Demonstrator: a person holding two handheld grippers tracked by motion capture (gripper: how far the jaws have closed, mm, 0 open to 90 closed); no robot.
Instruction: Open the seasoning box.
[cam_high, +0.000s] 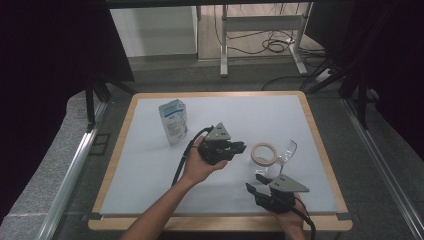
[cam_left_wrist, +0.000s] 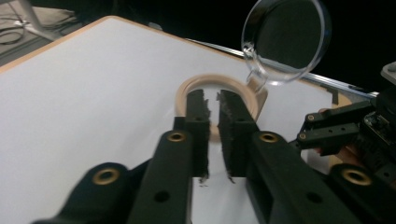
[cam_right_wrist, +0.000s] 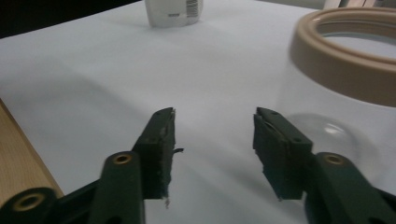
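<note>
From my end: clear jar (cam_high: 264, 165) with a beige rim, white-and-blue pouch (cam_high: 174, 121), black jaws, pale table (cam_high: 150, 160) edged in wood.

A white pouch (cam_high: 174, 121) standing on the bench (cam_high: 150, 165) carries blue print too small to read; in the right gripper view its lower edge shows a barcode and faint lettering, likewise illegible; nothing else bears text.

- High view: white table (cam_high: 150, 165) evenly lit from above, surroundings dark, soft shadows.
- Both gripper views: near jaws blurred, slightly grainy, dim black background.
</note>
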